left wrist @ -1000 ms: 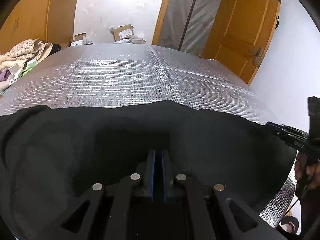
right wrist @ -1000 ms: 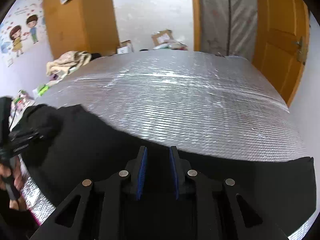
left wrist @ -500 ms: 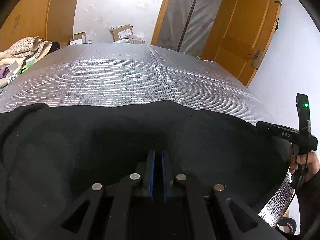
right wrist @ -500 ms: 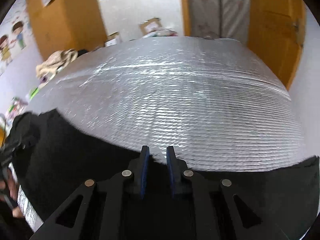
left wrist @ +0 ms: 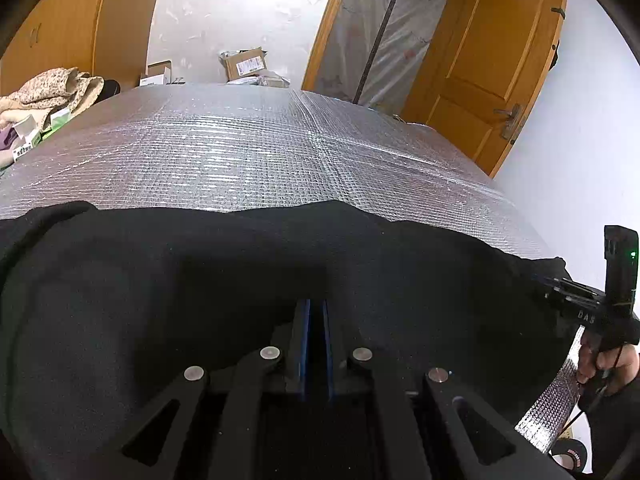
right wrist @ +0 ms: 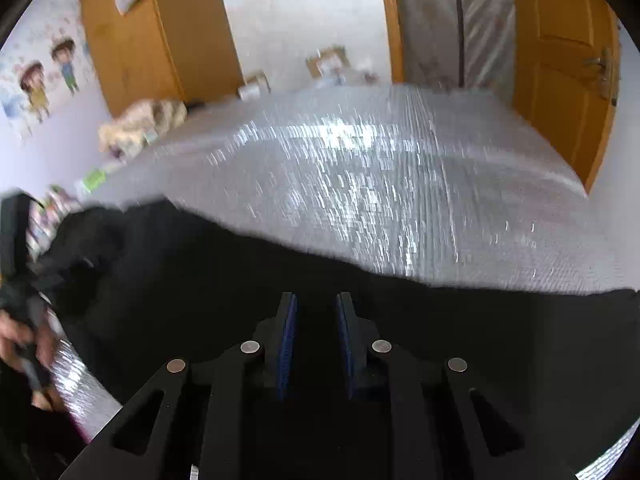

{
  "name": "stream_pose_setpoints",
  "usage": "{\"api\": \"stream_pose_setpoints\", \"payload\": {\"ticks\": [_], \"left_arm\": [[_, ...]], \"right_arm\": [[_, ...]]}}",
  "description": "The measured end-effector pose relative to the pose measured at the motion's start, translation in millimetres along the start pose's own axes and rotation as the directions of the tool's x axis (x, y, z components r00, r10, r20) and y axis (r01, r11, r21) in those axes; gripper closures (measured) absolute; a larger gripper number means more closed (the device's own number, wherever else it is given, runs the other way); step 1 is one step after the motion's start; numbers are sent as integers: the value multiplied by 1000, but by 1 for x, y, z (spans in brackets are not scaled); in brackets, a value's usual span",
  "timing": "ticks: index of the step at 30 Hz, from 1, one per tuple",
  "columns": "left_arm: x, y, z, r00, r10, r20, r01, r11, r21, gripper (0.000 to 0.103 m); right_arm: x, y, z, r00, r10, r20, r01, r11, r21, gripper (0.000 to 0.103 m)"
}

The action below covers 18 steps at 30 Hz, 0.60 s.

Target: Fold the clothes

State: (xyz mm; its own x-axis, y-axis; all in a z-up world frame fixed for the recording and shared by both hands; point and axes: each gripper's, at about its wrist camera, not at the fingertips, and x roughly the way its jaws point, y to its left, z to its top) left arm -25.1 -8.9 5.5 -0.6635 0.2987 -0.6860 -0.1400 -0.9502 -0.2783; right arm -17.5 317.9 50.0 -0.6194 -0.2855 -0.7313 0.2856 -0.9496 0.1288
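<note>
A black garment lies spread across the near part of a silver foil-covered surface, its far edge wavy. My left gripper is shut on the cloth, the blue pads nearly together. At the far right of the left wrist view, a corner of the cloth is drawn up to my right gripper. In the blurred right wrist view the right gripper sits over the same garment, jaws a little apart with dark cloth between them. The foil surface stretches beyond.
A heap of beige clothes and small boxes sit at the far left edge. Cardboard boxes stand beyond the far end. An orange door and a plastic-covered doorway are at the back right. A hand holds the right gripper.
The right gripper has swung, first lifting then dropping back toward the garment's right corner; its view is now motion-blurred. The left gripper and the cloth's far edge have barely moved.
</note>
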Motion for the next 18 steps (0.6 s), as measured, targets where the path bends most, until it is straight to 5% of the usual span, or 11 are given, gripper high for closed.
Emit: {"api": "stream_pose_setpoints", "payload": {"ticks": [5, 14, 18], "left_arm": [[0, 1, -1, 1000, -6, 1, 6, 1000, -5, 97], [0, 4, 0, 1000, -18, -1, 18, 1000, -20, 97], [-12, 4, -2, 1000, -20, -11, 20, 999, -46, 97]], "right_arm": [[-8, -23, 3, 1000, 2, 25, -4, 996, 93, 86], [-16, -31, -10, 1000, -12, 21, 10, 996, 85, 84], [-23, -22, -9, 998, 41, 54, -46, 994, 95, 83]]}}
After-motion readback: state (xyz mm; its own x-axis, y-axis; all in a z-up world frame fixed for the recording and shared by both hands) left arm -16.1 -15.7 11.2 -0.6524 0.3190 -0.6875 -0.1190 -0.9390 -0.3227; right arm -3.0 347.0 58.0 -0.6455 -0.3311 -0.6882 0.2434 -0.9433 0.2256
